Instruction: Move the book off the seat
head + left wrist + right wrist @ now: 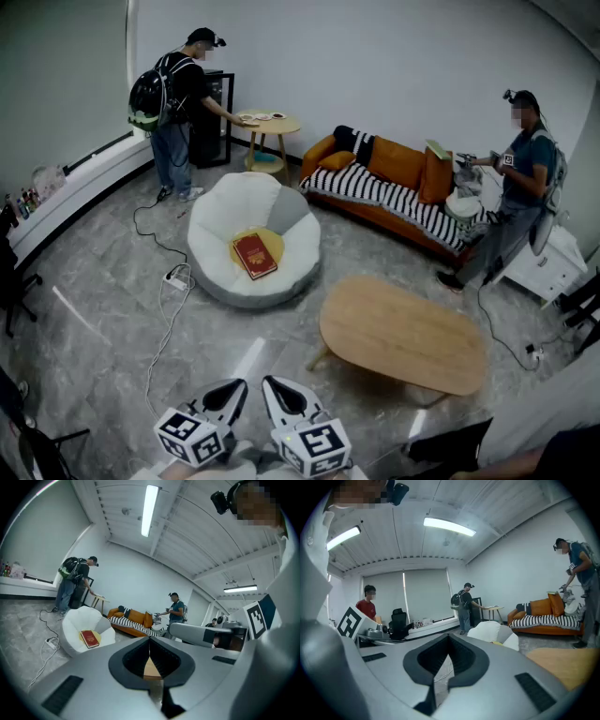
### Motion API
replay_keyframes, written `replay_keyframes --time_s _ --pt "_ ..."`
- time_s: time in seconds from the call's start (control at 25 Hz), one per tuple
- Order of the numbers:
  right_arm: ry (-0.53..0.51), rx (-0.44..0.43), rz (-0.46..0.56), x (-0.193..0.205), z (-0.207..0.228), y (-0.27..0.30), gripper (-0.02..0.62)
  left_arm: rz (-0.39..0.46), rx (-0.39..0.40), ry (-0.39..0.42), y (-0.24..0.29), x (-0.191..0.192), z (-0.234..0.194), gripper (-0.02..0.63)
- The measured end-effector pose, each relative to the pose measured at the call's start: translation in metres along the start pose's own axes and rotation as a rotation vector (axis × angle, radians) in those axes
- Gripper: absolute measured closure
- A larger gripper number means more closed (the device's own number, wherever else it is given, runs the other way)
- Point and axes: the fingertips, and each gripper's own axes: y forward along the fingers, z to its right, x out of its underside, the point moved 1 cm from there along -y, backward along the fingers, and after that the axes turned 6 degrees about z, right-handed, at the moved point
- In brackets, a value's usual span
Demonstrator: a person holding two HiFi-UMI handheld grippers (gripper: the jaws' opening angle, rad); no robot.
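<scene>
Oval wooden table (pixel 403 337), striped orange sofa (pixel 398 162)

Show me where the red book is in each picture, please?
Head view: the red book lies left of the middle, on the yellow cushion in the white seat.
Left gripper view: the book is at the lower left, on the same seat.
Right gripper view: the book is not visible; only the seat shows, right of the middle.
Shared landmark: the orange sofa.

One book (pixel 254 255), one sofa (pixel 398 164), two tables (pixel 403 335) (pixel 269 122)
</scene>
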Motion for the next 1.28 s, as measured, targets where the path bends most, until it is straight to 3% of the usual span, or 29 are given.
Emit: replay_keyframes --time_s 0.6,0.76,1.28 --pt "-0.008 -0.017 -0.012 0.011 -0.013 0.006 0.583 0.011 -0.003 -0.01 -0.007 -0.001 -0.007 0.598" --pt "0.043 -0.021 0.027 0.006 -0.013 0.006 0.583 0.01 -0.004 -0.013 -0.008 0.0 -0.008 0.598" --pt "0.07 -0.024 0.025 0.004 0.007 0.003 0.583 0.005 -0.028 -0.03 0.004 0.005 -0.003 0.598"
